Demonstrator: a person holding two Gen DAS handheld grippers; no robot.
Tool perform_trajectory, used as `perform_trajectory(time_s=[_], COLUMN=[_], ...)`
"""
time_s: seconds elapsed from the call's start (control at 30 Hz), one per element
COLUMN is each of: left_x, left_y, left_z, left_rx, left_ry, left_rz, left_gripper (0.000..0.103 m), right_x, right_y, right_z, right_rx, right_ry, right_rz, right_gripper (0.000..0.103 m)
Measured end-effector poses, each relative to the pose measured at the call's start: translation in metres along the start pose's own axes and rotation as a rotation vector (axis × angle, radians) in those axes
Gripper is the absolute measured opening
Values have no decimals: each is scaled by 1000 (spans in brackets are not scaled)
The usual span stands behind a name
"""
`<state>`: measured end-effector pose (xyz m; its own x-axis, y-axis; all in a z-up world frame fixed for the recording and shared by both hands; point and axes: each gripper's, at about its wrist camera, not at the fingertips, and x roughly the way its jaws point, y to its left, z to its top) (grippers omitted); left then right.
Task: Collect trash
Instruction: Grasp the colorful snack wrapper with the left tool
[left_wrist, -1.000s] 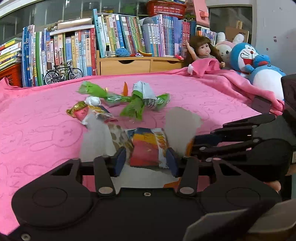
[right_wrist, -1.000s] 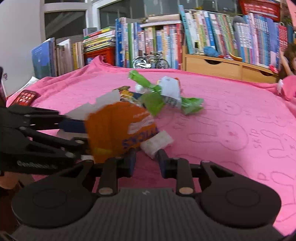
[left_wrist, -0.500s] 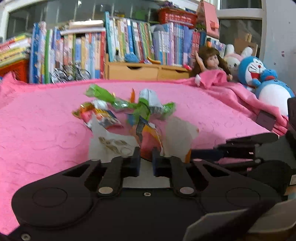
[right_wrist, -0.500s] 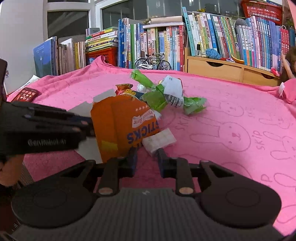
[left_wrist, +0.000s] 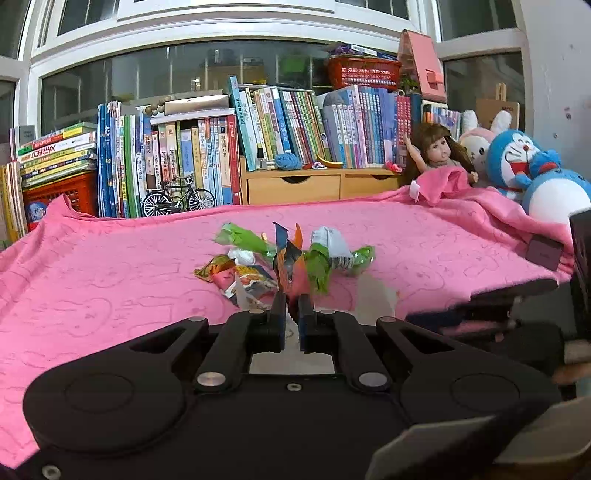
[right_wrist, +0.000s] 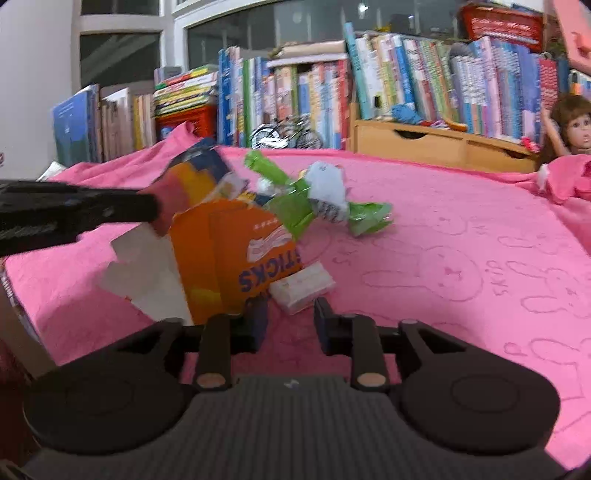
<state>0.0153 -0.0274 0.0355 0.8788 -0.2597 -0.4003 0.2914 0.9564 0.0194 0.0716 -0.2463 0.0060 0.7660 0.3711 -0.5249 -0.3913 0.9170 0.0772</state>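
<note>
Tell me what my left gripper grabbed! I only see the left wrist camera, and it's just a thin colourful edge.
Observer: The left gripper is shut on a flattened orange box printed STICKS; you see it edge-on.
Operator: Is the other gripper holding it too?
Observer: No. The right gripper has just been opening its jaws, and nothing is between them.
Operator: Any trash I can't see?
Observer: A small white packet lies on the pink blanket, just ahead of the right gripper.
</note>
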Motion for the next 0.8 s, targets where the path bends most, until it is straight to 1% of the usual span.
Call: perform_trajectory(time_s=[0.13, 0.17, 0.2, 0.27, 0.37, 0.4, 0.43, 0.47, 0.5, 0.77, 0.8], left_x=[-19, -24, -28, -35, -41, -42, -43, -44, -45, -46, -46], left_y=[7, 9, 11, 14, 16, 16, 16, 17, 17, 17, 16], left_z=[-4, -4, -5, -6, -9, -11, -12, -14, -15, -19, -20], left_rx=[2, -2, -7, -6, 5, 6, 8, 7, 5, 2, 6], left_ry=[-17, -20, -19, -14, -3, 0, 4, 6, 8, 19, 21], left_rz=[19, 22, 25, 31, 38, 39, 39, 41, 42, 26, 20], left_gripper=[6, 6, 6, 6, 6, 6, 6, 6, 6, 6, 9], right_x=[5, 8, 12, 20, 32, 34, 36, 37, 36, 10, 6], right_y=[-3, -2, -1, 0, -4, -4, -4, -2, 0, 16, 16], right_z=[8, 10, 12, 16, 22, 22, 23, 22, 20, 11, 10], right_rx=[-3, -32, -66, -128, -135, -134, -135, -137, -139, -179, -178], right_ry=[-6, -1, 1, 12, 62, 74, 85, 94, 96, 40, 34], right_rz=[-12, -8, -7, 0, 51, 64, 72, 76, 67, 44, 43], right_gripper=[69, 73, 75, 76, 76, 75, 70, 56, 50, 50, 50])
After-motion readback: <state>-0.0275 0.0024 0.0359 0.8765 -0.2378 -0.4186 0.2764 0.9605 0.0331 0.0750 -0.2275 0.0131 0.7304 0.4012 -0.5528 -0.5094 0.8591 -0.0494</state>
